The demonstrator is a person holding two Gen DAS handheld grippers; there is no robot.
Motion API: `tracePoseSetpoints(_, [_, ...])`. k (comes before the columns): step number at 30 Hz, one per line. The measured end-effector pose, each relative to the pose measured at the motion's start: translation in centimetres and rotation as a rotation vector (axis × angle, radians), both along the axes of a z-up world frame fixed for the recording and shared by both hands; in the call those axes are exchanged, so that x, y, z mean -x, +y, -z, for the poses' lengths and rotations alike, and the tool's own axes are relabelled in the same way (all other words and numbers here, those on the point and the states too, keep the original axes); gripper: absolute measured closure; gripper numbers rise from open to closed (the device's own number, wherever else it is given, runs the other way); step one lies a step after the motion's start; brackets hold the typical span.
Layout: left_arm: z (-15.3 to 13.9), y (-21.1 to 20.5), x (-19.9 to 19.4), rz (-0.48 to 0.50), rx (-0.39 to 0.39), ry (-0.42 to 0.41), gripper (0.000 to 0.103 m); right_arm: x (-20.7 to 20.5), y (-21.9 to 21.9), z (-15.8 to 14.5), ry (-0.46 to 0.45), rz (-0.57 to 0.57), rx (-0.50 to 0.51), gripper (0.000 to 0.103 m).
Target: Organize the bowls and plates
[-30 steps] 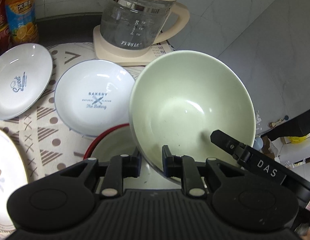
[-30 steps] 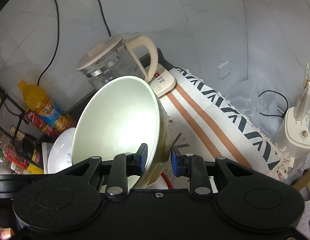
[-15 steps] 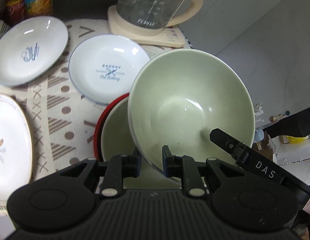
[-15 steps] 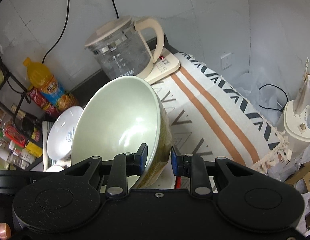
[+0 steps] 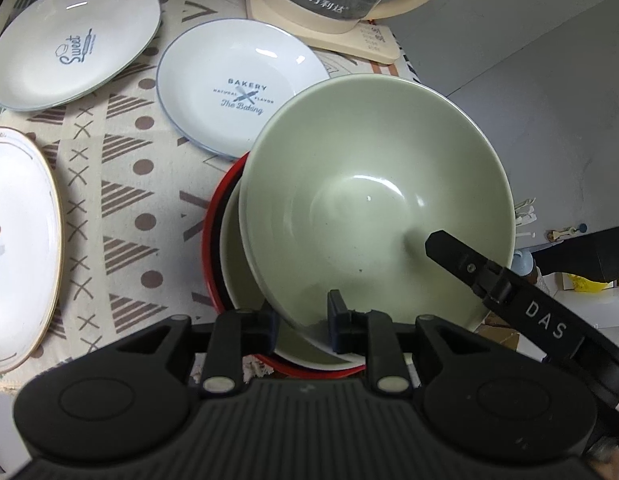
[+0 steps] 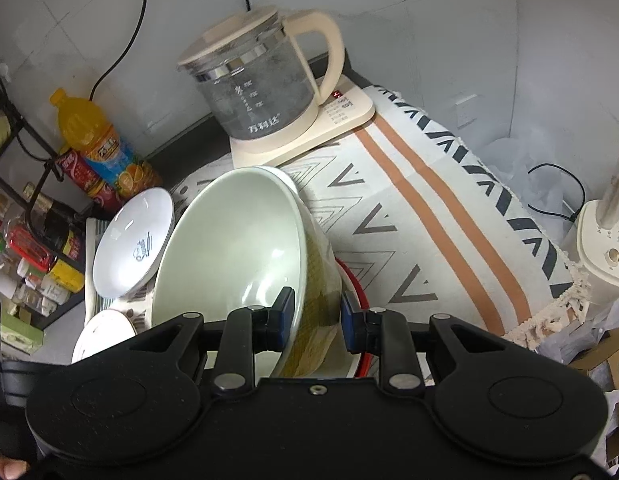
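A pale green bowl (image 5: 369, 184) leans tilted inside a red-rimmed bowl (image 5: 213, 240) on the patterned cloth. My left gripper (image 5: 301, 320) straddles its near rim, one finger inside and one outside. Its jaws are opening and the pads stand just off the wall. In the right wrist view my right gripper (image 6: 315, 312) is shut on the opposite side of the green bowl (image 6: 229, 248), one pad inside and one on the yellow-patterned outer wall. That gripper's inner finger (image 5: 469, 264) shows inside the bowl in the left wrist view. The red-rimmed bowl (image 6: 357, 288) peeks out below.
A "Bakery" plate (image 5: 241, 88) touches the red bowl's far side. A "Sweet" plate (image 5: 73, 44) and a flower plate (image 5: 17, 252) lie to the left. A glass kettle (image 6: 257, 80) stands at the back, with a juice bottle (image 6: 97, 144) left of it. The cloth's fringed edge (image 6: 549, 320) is on the right.
Both grippers have sunk with the green bowl, which now rests lower in the red-rimmed bowl. The left jaws stand slightly wider than before.
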State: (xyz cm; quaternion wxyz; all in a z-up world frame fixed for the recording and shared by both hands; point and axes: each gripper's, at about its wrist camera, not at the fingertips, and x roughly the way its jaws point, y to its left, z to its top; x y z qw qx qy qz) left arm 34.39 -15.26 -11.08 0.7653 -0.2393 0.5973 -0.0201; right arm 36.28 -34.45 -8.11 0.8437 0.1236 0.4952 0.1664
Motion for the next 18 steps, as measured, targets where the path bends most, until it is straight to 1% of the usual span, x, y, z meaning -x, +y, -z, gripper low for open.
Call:
tracePoseSetpoints(10, [-0.1,0.0,-0.3,-0.001,-0.014,0.041,0.082,-0.9,-0.1,0.7,0.049,-0.002,-0.026,0.080])
tracePoseSetpoints(18, [-0.4,1.4,-0.2,-0.050,0.043,0.074,0.078,-1.4,-0.2,1.0,0.059,-0.001,-0.029,0.083])
